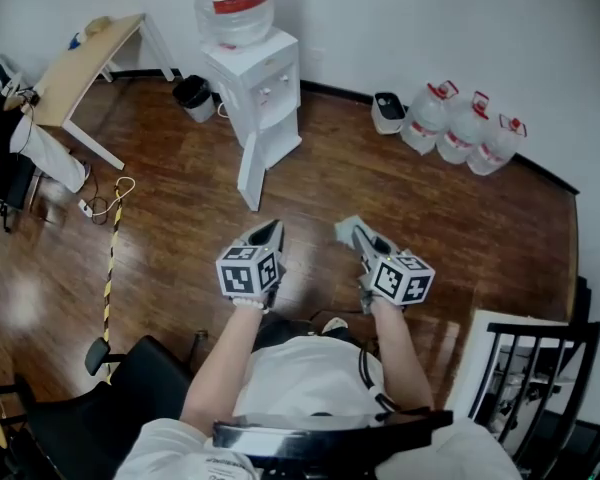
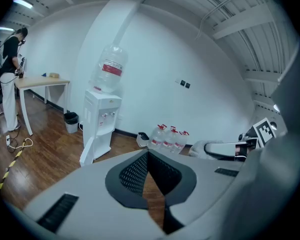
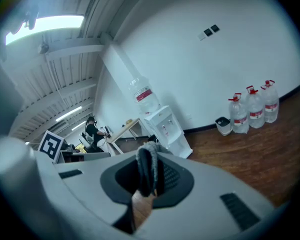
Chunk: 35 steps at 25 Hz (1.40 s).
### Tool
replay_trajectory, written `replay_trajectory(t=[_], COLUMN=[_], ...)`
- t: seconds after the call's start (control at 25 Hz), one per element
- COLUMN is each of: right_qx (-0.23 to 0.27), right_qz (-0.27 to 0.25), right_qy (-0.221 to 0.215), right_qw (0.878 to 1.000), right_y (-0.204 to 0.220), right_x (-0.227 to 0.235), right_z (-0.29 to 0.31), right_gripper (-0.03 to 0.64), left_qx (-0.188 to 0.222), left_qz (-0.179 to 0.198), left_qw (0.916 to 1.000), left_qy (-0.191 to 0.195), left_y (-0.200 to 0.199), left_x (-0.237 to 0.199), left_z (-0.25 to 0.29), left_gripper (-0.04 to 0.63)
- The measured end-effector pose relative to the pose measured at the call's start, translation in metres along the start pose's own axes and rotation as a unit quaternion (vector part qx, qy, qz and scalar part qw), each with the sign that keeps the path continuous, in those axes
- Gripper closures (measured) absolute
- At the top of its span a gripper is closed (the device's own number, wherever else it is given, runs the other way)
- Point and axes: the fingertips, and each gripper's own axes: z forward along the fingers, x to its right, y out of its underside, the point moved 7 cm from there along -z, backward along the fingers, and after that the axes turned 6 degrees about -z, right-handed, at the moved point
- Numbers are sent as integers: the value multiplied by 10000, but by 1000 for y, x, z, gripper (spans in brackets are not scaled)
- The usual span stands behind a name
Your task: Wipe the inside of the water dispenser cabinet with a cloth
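The white water dispenser (image 1: 252, 80) stands against the far wall with a bottle on top, its lower cabinet door (image 1: 250, 176) swung open. It shows too in the left gripper view as the dispenser (image 2: 101, 118) and in the right gripper view as the dispenser (image 3: 165, 126). Both grippers are held near my body, well short of it. My left gripper (image 1: 271, 228) is shut with nothing between its jaws; its pads (image 2: 135, 173) meet at the tip. My right gripper (image 1: 348, 226) is shut on a grey cloth (image 3: 147, 170), which hangs folded between the jaws.
Several spare water bottles (image 1: 465, 124) and a small white bin (image 1: 388, 112) line the wall at the right. A black bin (image 1: 193, 96) and a wooden table (image 1: 80, 68) stand left of the dispenser. A person (image 1: 15, 140) is at far left. A black chair (image 1: 145, 393) and a black rack (image 1: 540, 378) flank me.
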Motion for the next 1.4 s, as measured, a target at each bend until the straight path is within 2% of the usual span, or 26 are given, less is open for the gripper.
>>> replay_trajectory(t=[0.32, 0.68, 1.0, 1.24, 1.4], right_qx=[-175, -485, -867, -1271, -1421], right_qz=[-14, -195, -358, -538, -619], right_qy=[49, -194, -371, -679, -834], right_qw=[9998, 9984, 9949, 9881, 9844], right_y=[-2, -18, -66, -115, -132], right_x=[58, 86, 109, 109, 103], right_z=[-39, 11, 138, 269, 334], right_gripper=[584, 584, 584, 583, 584], left_qx=[83, 100, -77, -180, -247], left_qz=[17, -204, -495, -754, -929], left_qw=[9997, 9989, 9975, 9950, 9927], left_qy=[-213, -410, -499, -629, -726], left_y=[2, -11, -68, -122, -144], left_x=[44, 20, -52, -117, -157], left_z=[21, 66, 156, 220, 250], left_gripper=[597, 597, 597, 597, 597])
